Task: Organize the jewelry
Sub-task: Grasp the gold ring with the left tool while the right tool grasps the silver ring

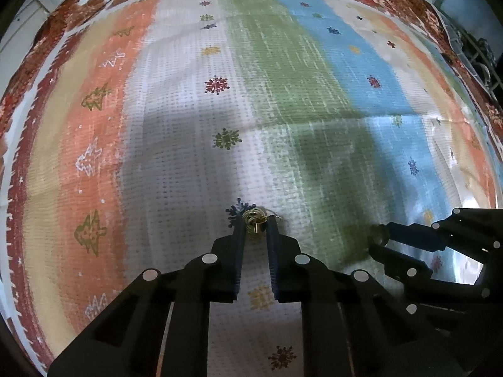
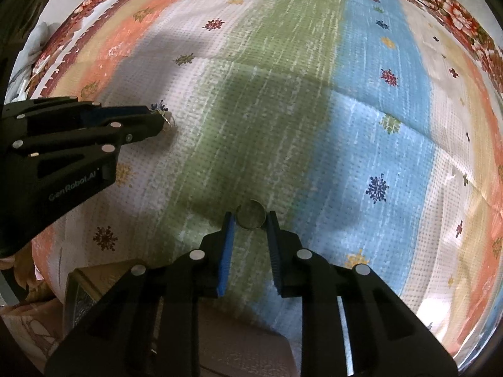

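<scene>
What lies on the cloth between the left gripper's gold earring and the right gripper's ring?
Nothing: only bare striped cloth separates the gold earring from the ring, seen best in the right wrist view.

A striped cloth (image 1: 283,100) dotted with snowflake motifs covers the tabletop; a gold-edged box (image 2: 91,286) sits at the cloth's near edge.

Covered by a striped cloth (image 1: 283,78) in orange, white, green and blue bands (snowflake and tree motifs scattered across), with a red floral border at the edges. Creased across the middle. Near the lower left corner in the right wrist view, a gold-edged box (image 2: 91,286), partly hidden.
</scene>
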Demonstrator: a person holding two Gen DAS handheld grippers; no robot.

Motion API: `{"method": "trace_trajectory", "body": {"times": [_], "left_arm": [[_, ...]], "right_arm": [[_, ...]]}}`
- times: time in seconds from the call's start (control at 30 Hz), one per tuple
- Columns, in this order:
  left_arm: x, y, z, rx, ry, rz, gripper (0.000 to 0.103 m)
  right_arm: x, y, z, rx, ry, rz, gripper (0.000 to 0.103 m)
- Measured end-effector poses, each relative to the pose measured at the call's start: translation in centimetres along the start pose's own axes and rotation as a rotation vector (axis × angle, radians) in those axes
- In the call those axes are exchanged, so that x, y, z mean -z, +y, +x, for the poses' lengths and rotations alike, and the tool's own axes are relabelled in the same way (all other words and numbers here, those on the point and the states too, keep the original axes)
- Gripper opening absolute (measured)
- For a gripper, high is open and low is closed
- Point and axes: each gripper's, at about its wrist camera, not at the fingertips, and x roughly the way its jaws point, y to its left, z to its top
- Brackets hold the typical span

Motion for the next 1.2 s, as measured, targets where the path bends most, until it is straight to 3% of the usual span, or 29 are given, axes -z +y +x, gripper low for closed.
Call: {"method": "trace_trajectory", "body": {"times": [0.4,0.6,0.73,1.13,1.2], "left_arm": [[0.2,1.3,-1.8,0.012,-0.043,-0.040,0.008],[0.1,0.7,-0.9,0.002,-0.024,-0.033,0.009],[-0.2,0.3,-0.9,-0.004,-0.040,-0.031,0.032],[-0.1,0.1,0.3,-0.038,-0.017,-0.018,0.031],[-0.2,-0.1,0.4,-0.059,-0.018,-0.012,0.025]], "right_arm": [[1.3,-1.7,-2.1,0.011,-0.049,0.007,0.022],[1.7,-2.0,-2.0,0.017,-0.044,0.008,0.022],[1.4,-2.0,-2.0,0.016,-0.050,0.011,0.022],[1.5,-1.9,-2.2,0.009,-0.054,0.005,0.022],[1.5,-1.8,-2.2,0.009,-0.053,0.003,0.022]]}}
